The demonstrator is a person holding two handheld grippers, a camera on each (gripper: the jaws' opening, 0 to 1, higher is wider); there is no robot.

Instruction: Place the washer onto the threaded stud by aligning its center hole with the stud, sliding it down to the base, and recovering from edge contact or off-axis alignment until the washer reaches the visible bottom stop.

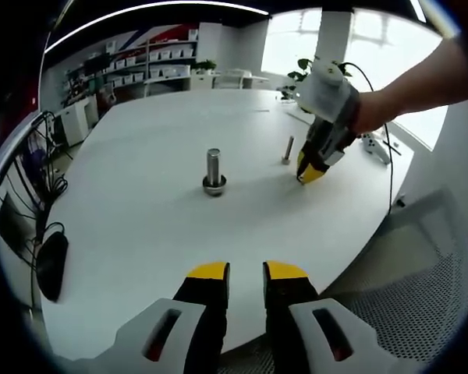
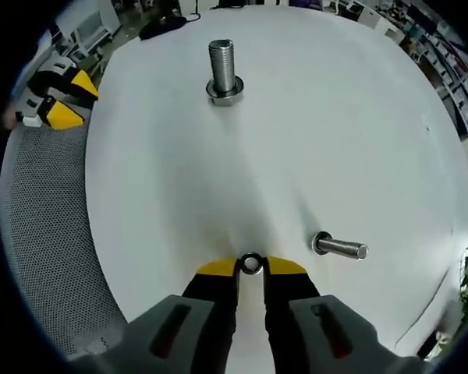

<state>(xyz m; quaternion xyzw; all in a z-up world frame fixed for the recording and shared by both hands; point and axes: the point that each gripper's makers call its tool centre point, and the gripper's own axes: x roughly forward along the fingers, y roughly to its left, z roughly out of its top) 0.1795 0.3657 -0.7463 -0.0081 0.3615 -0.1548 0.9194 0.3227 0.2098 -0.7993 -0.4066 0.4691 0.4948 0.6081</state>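
Two yellow-tipped grippers work over one round white table [image 1: 140, 226]. Left gripper [image 1: 246, 271]: seen in the left gripper view at the near table edge, jaws close together with a narrow gap, nothing between them; in the right gripper view it sits at the far left beyond the table rim, above grey mesh [image 2: 47, 234]. Right gripper [image 2: 251, 266]: in the right gripper view its jaws are drawn narrow onto a small metal washer [image 2: 251, 264], pinched between the yellow tips just above the tabletop; in the left gripper view it reaches in from the right, held by a person's hand [image 1: 366, 109], tips down near the table surface. Threaded stud [image 2: 222, 70]: stands upright on a hex base near the middle of the table, well apart from the washer, thread bare along its visible length. Second bolt [image 2: 339, 248]: smaller, resting on its head just beside the right gripper's tips; in the left gripper view it stands upright. Black mouse-shaped object [image 1: 51, 265]: at the left table edge, with cables nearby. Shelving with white boxes [image 1: 152, 66] and a potted plant [image 1: 304, 74] beyond the table.
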